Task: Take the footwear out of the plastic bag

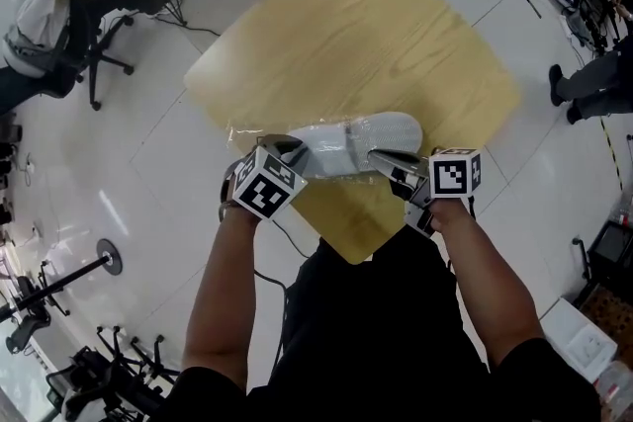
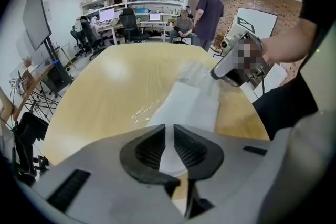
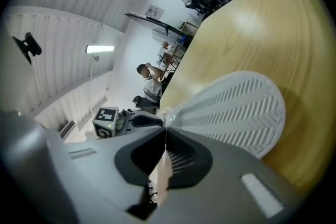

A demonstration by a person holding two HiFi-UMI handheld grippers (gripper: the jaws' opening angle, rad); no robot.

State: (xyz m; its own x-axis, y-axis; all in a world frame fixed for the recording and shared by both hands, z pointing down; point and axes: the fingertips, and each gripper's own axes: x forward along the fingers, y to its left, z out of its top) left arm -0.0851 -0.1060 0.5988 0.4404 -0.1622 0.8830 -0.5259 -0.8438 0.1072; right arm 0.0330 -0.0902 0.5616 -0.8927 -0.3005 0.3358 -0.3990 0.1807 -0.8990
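Item: footwear (image 1: 366, 135), bagged, long axis along the surface (image 1: 376, 25) near edge; left gripper (image 1: 287, 151) jaws clamp its end, right gripper (image 1: 381, 158) jaws pinch plastic bag (image 2: 147, 107) film.

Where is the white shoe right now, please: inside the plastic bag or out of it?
Inside, as far as can be seen: the shiny, wrinkled plastic bag lies around the white shoe on the table.
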